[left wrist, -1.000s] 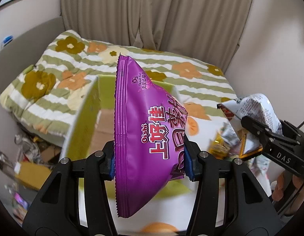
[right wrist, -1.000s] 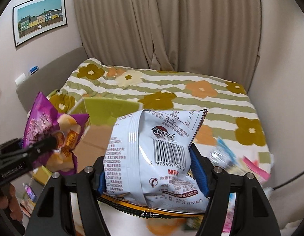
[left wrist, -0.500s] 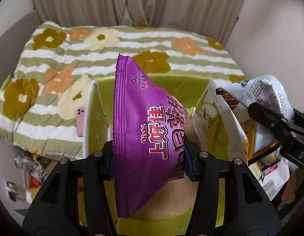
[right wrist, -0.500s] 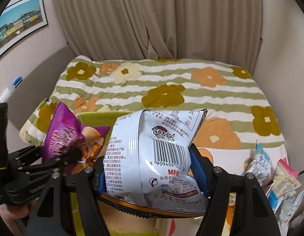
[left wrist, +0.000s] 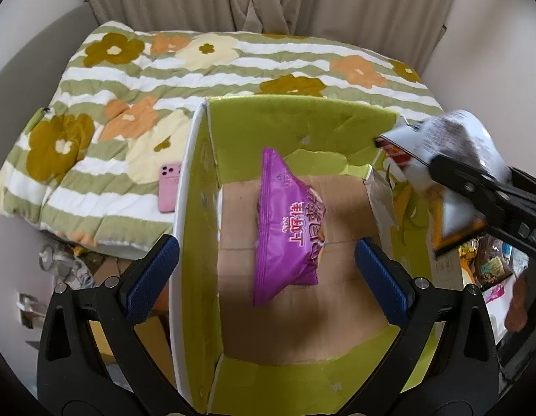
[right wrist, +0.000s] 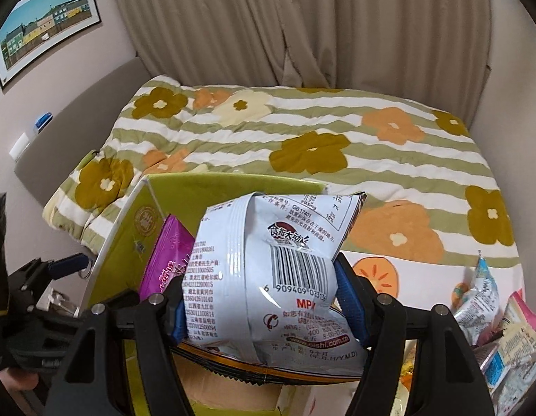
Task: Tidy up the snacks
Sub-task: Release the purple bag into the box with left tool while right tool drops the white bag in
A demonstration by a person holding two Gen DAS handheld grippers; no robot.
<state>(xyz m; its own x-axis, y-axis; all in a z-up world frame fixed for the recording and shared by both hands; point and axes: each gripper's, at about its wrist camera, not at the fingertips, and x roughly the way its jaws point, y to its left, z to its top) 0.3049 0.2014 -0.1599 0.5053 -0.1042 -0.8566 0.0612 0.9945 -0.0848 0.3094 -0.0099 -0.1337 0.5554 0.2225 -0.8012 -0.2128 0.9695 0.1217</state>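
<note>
With the left gripper (left wrist: 266, 272) just opened wide and the glossy purple snack bag (left wrist: 289, 227) dropping into the green-lined cardboard box (left wrist: 302, 128), keep your right gripper (right wrist: 259, 306) clamped mid-body on the light, crushable, slippery white foil snack bag (right wrist: 268, 270).

white bag (left wrist: 451, 145) blurred.

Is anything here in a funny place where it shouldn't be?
Yes, a pink phone lies on the flowered blanket, right against the outside of the green box. It is no snack, so it looks forgotten there.
</note>
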